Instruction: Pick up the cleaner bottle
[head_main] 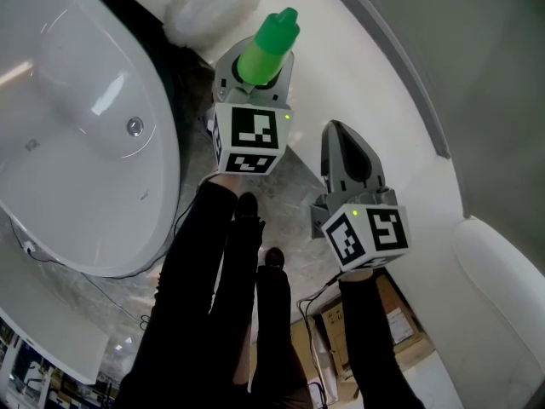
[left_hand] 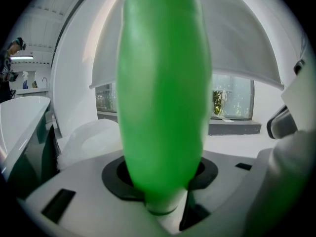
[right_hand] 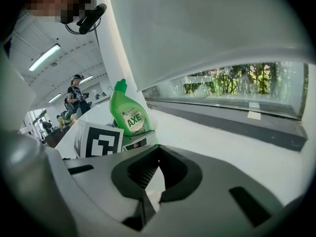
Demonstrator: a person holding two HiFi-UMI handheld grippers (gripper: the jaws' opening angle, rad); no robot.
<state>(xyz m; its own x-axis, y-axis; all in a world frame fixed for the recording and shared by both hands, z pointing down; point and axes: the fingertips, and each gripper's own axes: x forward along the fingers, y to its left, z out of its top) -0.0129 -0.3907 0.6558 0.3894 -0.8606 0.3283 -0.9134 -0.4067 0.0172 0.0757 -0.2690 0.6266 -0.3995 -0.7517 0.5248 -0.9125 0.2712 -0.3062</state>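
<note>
The green cleaner bottle [head_main: 268, 45] stands upright between the jaws of my left gripper [head_main: 255, 79], cap up. In the left gripper view the bottle [left_hand: 163, 98] fills the middle, and the jaws of the left gripper [left_hand: 160, 184] close round its lower end. The right gripper view shows the same bottle [right_hand: 128, 115], with a white label, above the left gripper's marker cube [right_hand: 98, 142]. My right gripper [head_main: 338, 135] hangs just right of the left one and a little nearer to me. It is shut, with nothing in it [right_hand: 148, 196].
A large white tub [head_main: 85, 126] lies at the left. A white curved ledge [head_main: 383, 100] runs behind both grippers, and a white rounded fixture [head_main: 209, 2] sits at the top. The person's dark legs [head_main: 221, 296] and a cardboard box [head_main: 396, 322] are below. People stand far off [right_hand: 76, 95].
</note>
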